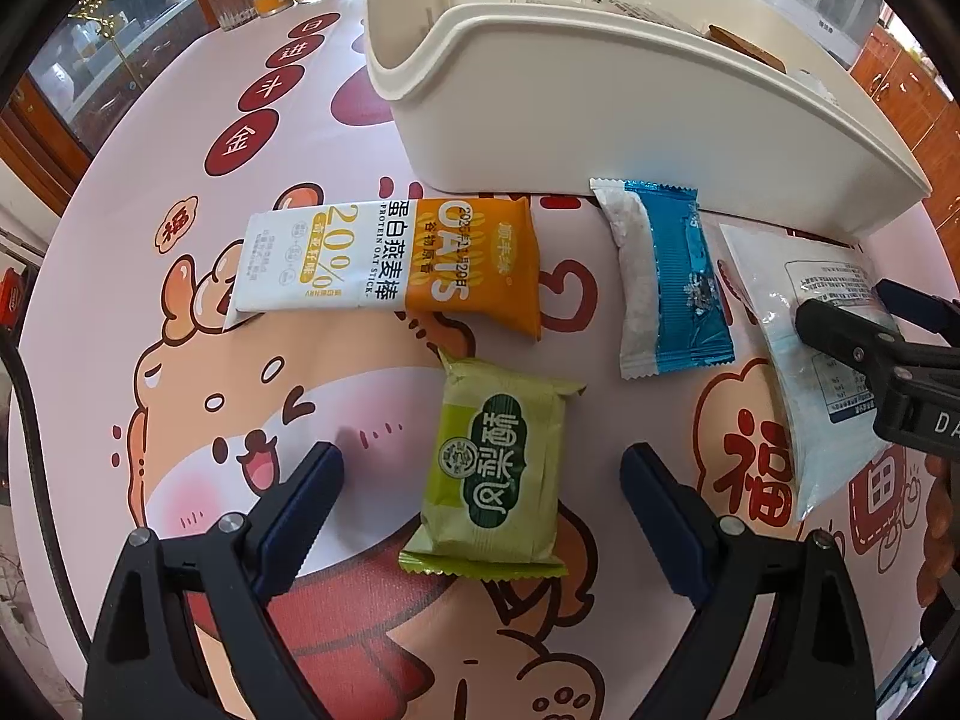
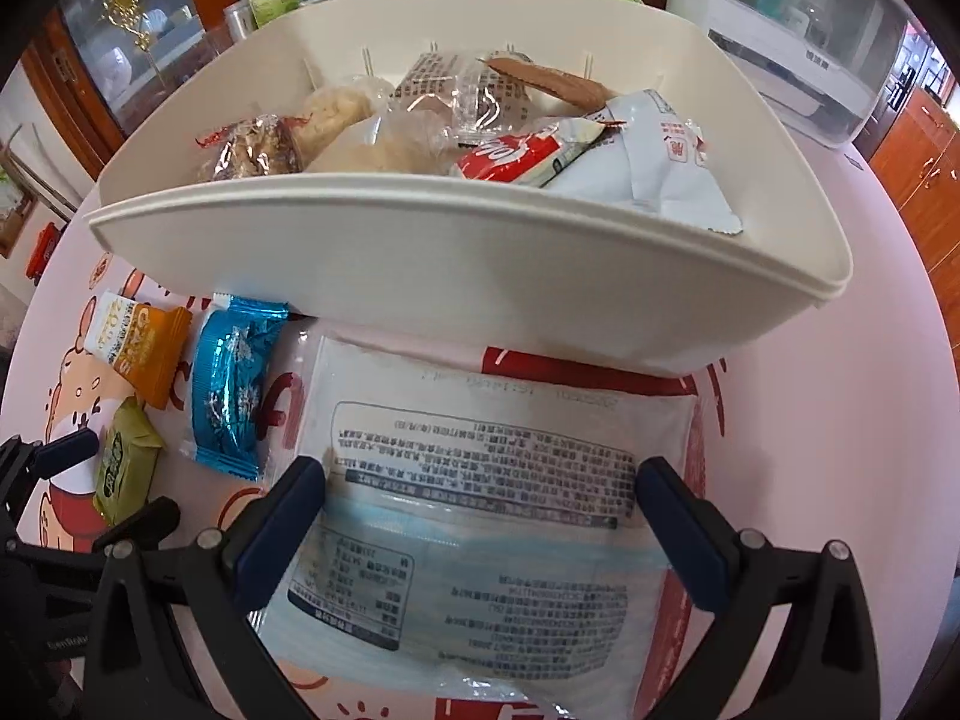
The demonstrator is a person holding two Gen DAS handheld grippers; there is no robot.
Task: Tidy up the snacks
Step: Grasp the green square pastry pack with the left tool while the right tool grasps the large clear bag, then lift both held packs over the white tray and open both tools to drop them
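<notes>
1. Cartoon-printed pink tablecloth carries a cream bin, already partly filled, on its far side.
2. Near the bin lie four packets: oat bar, green cake, blue wafer, clear pack.
3. Left gripper points steeply down, fingers spread astride the green cake, gripping nothing.
4. Right gripper straddles the clear pack likewise, jaws wide.
5. Best pinch each packet's middle squarely, then lift over the rim.

green packet, cream bin, blue wrapper
</notes>
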